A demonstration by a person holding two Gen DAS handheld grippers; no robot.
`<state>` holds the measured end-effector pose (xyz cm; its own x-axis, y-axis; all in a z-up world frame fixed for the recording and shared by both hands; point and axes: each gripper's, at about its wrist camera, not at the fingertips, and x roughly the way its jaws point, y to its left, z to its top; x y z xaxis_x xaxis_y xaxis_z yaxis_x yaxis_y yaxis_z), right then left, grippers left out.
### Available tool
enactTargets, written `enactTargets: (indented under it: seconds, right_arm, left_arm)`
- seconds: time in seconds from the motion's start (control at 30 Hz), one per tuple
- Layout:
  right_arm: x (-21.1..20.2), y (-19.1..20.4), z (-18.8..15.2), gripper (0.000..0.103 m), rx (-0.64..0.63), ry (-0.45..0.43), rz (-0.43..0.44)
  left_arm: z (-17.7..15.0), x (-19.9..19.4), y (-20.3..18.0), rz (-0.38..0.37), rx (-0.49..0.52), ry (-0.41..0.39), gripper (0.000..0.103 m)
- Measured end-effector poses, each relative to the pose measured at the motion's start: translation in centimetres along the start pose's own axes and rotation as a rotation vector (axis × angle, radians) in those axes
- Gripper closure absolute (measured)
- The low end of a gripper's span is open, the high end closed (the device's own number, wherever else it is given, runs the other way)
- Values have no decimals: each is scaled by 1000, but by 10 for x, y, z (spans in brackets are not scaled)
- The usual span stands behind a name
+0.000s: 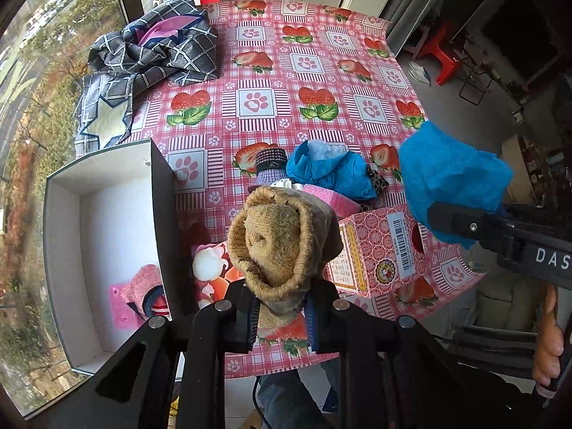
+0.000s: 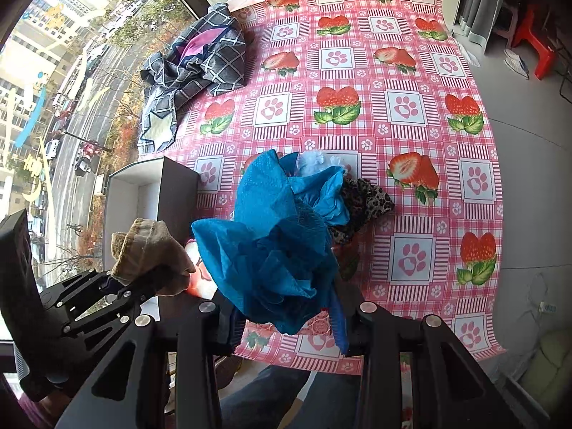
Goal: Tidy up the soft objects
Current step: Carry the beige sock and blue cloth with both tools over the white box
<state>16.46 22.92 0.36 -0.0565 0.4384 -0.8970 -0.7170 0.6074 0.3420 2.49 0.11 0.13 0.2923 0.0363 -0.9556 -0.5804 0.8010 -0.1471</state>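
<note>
— That tan rolled sock (image 1: 282,239) is light and squashy; the left gripper (image 1: 282,316) pinches its loose cuff, with the open box (image 1: 107,178) at nine o'clock.

— The right gripper (image 2: 286,316) clamps a floppy blue cloth (image 2: 271,250). More of the pile (image 2: 343,193) lies at twelve o'clock.

Red plastic stool (image 1: 441,59) on floor; pink printed carton (image 1: 379,250) on table.

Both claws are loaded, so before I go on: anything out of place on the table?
The pink carton lies tipped on its side among the soft things, beside the open box. Nothing looks spilled or torn.
</note>
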Motion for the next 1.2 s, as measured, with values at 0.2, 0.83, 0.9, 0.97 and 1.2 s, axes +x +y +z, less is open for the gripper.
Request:
enactTargets:
  seconds: [0.2,0.83,0.9,0.97,1.2]
  right_arm:
    - [9,19,-13,63,-31,30,-1]
    - [26,61,-23,63,-124,92,17]
    - [27,64,-24,63,-133,96,16]
    - [28,67,-24,63,-140,99,16]
    - [29,77,-28,63,-163,106,18]
  left_arm:
    - [-8,-10,8,7,-5,-20,80]
    - [-34,-27,44,24,-124,-52,80]
    - [-36,-28,46,25,-132,-55,80]
    - [-38,-29,49,25,-141,-57,80]
    - [-46,-33,57,30,-167,-66,80]
